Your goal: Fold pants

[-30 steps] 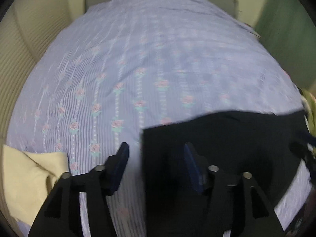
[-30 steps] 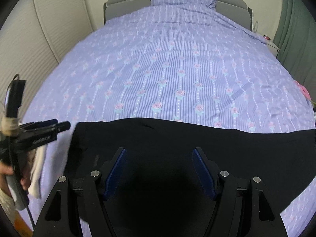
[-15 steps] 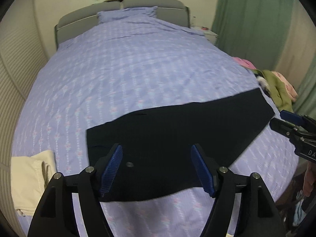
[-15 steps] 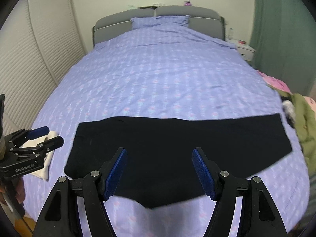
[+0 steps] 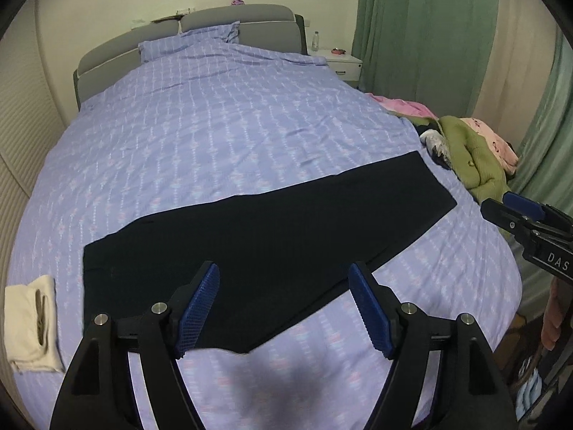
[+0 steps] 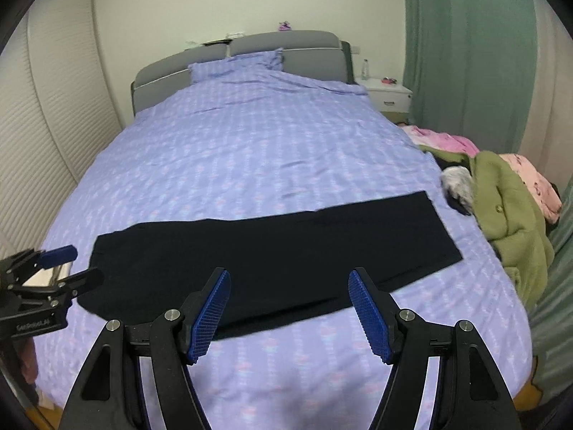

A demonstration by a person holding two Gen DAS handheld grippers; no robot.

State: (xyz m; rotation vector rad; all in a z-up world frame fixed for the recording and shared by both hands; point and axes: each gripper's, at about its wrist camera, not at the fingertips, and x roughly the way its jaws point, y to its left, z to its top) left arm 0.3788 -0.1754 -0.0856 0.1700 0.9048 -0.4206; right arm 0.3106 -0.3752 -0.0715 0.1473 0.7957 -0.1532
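While the black pants (image 5: 272, 236) are lying flat across the bed's (image 5: 222, 125) near end, the left gripper (image 5: 284, 313), jaws just widening, and right gripper (image 6: 288, 319) are both hovering released, gripping nothing.

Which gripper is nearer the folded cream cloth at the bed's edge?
Left. The left gripper hangs right beside the cream cloth, at the waist end of the pants. The right gripper is off past the pants' far end, by the green jacket.
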